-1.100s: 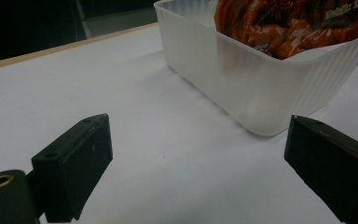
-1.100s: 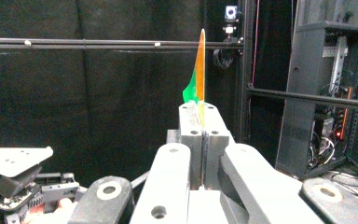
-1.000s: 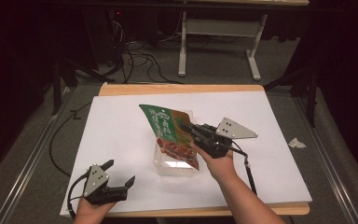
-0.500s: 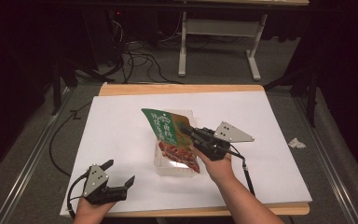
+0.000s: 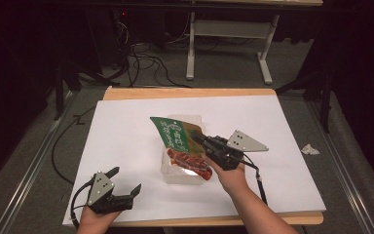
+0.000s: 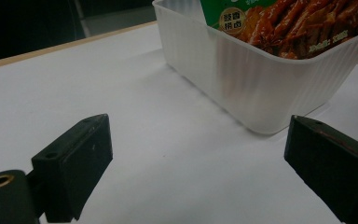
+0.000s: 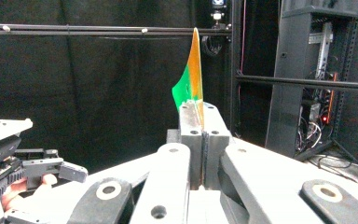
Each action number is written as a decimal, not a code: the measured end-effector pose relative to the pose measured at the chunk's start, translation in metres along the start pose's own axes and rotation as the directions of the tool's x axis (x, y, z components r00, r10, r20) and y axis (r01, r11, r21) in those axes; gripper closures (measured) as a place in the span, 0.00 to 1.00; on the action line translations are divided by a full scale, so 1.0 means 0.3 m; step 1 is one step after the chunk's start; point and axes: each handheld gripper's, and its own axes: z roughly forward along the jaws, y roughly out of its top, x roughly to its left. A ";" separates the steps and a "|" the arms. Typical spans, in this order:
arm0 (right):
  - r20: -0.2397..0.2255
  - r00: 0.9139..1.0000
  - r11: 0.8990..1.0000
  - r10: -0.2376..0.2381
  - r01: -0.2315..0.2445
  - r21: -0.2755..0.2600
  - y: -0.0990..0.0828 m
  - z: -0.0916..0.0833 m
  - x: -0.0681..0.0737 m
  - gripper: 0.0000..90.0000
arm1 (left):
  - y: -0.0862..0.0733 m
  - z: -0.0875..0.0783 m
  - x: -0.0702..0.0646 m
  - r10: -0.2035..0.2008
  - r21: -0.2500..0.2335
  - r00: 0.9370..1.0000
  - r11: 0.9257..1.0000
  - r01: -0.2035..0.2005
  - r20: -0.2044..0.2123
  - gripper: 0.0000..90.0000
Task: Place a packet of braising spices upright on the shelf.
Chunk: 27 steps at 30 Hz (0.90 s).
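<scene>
Step in hand: the right gripper (image 5: pixel 200 142) held a snack pouch (image 5: pixel 180 144) by its edge, the pouch leaning with its lower end inside a clear plastic tub (image 5: pixel 182 171) – most likely being put into the tub.
Doing it well: as a judgement, the pouch should go down flat along the tub's long side, the grip kept until the lower corner sits on the tub floor; letting go while it leans could leave it propped on the rim.
Right jaws: fully closed, the 2 pads pinching the thin sealed edge of the pouch (image 7: pixel 193 79), which stood up between them in the right gripper view.
Left jaws: the left gripper (image 5: pixel 125 181) lay near the front left of the table, jaws wide apart and holding nothing – well placed to steady the tub if it slides.
Where the pouch was: about the middle of the table, green top end raised toward the far left, red printed end down in the tub (image 6: pixel 256 70).
Pouch material: glossy flexible film, flat and thin, green and orange with a photo of reddish-brown food; it bends easily, so an edge grip lets it flop.
Tub material: translucent white plastic, rectangular with rounded corners and finely ribbed walls, light enough to shift on a push.
Surface: smooth white sheet (image 5: pixel 126 126) on a wooden table, offering little friction.
Elsewhere: a crumpled scrap (image 5: pixel 309 149) lay off the right edge.
</scene>
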 end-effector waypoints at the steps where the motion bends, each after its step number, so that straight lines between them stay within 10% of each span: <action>1: 0.002 1.000 1.000 0.005 -0.005 0.003 -0.002 -0.004 -0.002 1.00 | 0.000 0.000 0.000 0.000 0.001 1.000 1.000 0.000 0.001 0.09; 27: 0.011 0.999 0.999 0.030 -0.031 0.018 -0.022 -0.060 -0.004 1.00 | -0.001 0.006 -0.004 0.005 0.011 1.000 1.000 -0.006 0.005 0.09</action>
